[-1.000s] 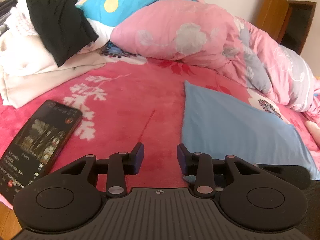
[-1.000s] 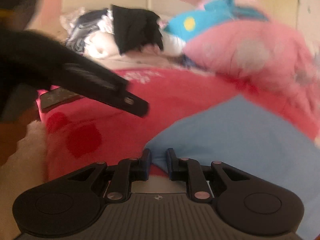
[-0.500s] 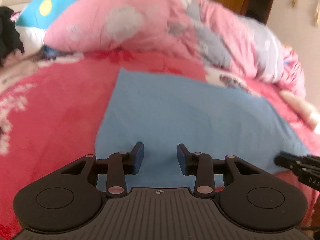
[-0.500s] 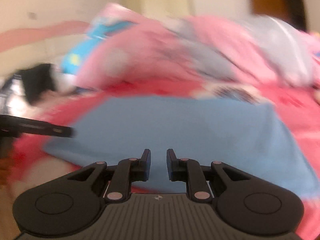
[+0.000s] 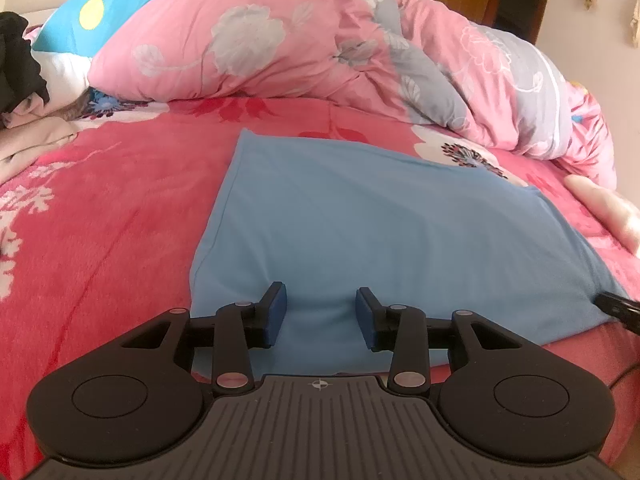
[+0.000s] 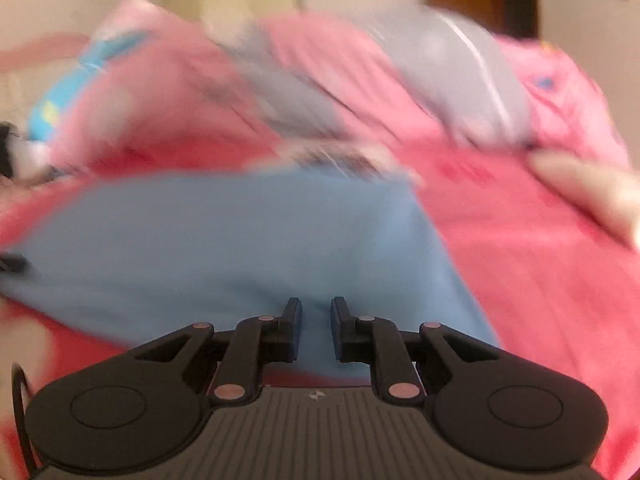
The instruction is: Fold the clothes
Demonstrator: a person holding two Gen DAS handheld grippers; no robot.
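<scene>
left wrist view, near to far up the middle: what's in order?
Left gripper → blue cloth → red blanket → pink duvet

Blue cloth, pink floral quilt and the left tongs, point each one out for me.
blue cloth (image 5: pixel 380 232), left wrist view, on its flat middle.
pink floral quilt (image 5: pixel 248 40), left wrist view, on the bulging front of the heap.
left tongs (image 5: pixel 321 310), left wrist view, midway between the two tips.

Black left tongs (image 5: pixel 321 316) with blue pads, silver rivets, ribbed grey body; right tongs (image 6: pixel 316 328) alike
</scene>
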